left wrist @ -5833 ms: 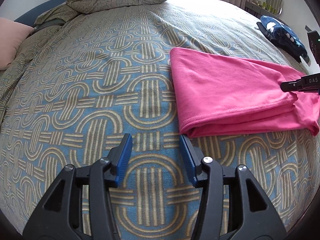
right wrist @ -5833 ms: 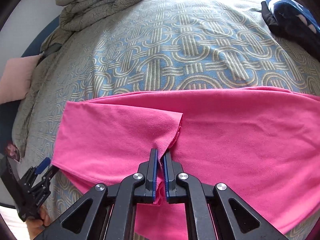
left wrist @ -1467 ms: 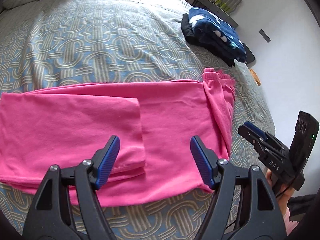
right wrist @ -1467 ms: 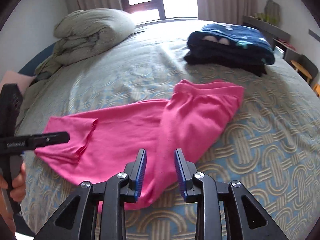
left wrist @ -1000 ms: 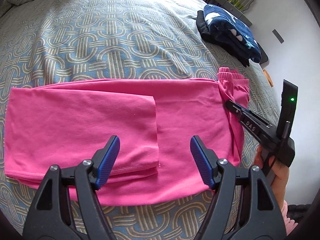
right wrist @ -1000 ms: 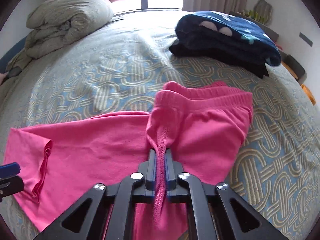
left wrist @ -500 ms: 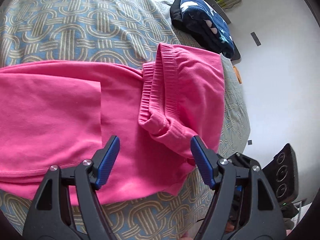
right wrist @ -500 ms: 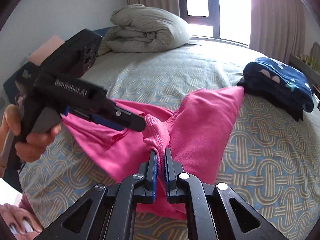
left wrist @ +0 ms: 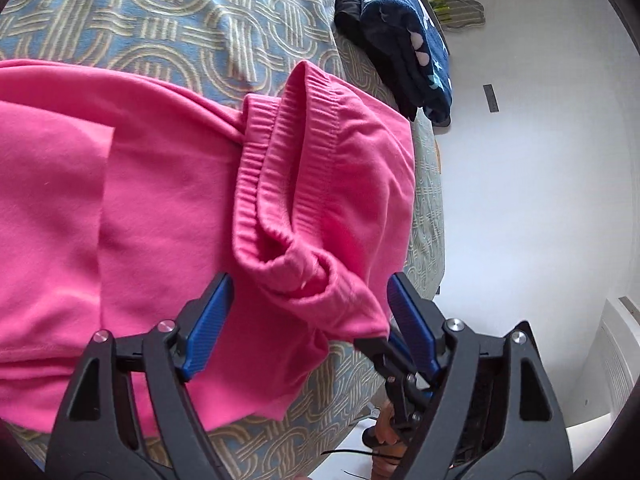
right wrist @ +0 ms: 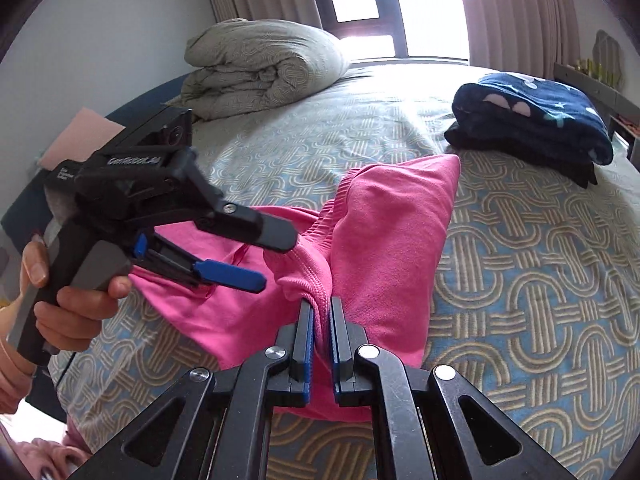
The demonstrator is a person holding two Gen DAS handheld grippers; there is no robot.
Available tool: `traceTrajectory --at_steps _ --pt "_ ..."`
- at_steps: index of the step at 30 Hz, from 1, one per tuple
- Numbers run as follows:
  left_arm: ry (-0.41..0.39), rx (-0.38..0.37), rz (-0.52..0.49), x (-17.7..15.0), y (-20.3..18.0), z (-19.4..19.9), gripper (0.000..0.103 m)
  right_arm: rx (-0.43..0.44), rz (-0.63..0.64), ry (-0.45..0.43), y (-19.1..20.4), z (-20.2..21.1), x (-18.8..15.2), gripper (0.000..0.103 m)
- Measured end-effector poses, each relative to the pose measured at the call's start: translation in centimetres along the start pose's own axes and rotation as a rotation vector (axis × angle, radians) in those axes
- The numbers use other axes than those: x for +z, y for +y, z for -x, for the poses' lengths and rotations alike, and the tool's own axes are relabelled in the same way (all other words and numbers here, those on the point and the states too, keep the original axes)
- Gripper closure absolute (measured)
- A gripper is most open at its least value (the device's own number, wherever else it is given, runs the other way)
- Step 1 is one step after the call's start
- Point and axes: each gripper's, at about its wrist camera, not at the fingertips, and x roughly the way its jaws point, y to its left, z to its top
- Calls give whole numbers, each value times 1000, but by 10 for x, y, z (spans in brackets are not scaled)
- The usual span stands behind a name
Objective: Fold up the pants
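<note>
right claw (right wrist: 319, 322) clamped on pink pants (left wrist: 160, 208) waistband, lifted off bed (right wrist: 520, 280). left claw (left wrist: 308, 316) wide open, holding nothing. risk: 1-point pinch, bunched waistband sags or slips, fold lands crooked.

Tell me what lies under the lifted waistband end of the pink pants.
Under the raised waistband lie the pants' own legs on the patterned bedspread. Whatever is beneath those layers is covered.
</note>
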Motion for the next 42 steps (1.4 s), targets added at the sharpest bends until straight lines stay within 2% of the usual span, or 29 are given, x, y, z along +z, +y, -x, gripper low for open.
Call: traceTrajectory --at_steps 2,5,7,8,10,11,15,17,20,27,30,36,42 --pt "12 -8 12 7 -4 -10 24 1 6 0 2 1 0 97" --pt "-4 48 -17 15 -13 -19 25 -2 26 -3 6 3 -1 97" --pt "-40 103 -59 15 -20 -17 48 -4 31 -7 8 4 -2 96" --pt "-54 119 -84 14 -23 -14 64 -10 30 -10 7 4 -2 94" --pt "-92 135 -123 9 -30 -4 73 -38 27 -14 6 5 -2 92" --pt "-108 140 -145 6 -34 2 78 -46 23 -7 5 5 -3 86" --pt "-176 151 -218 -5 -52 30 81 -33 -7 1 0 9 -5 60" --pt "-210 147 -248 -10 -61 45 82 -19 -24 -10 1 15 -5 51" --pt "-268 150 -292 -16 -74 69 82 -12 -40 -34 4 24 -3 45" --pt "-350 237 -352 -28 -78 116 82 13 -74 -33 8 33 -2 43" --pt "-378 280 -342 -27 -71 133 82 21 -74 -21 13 31 -4 43" --pt "-421 338 -302 -27 -46 161 82 23 -40 64 31 10 -7 42" --pt "-489 379 -283 -36 -23 208 82 44 8 125 54 -9 -6 42"
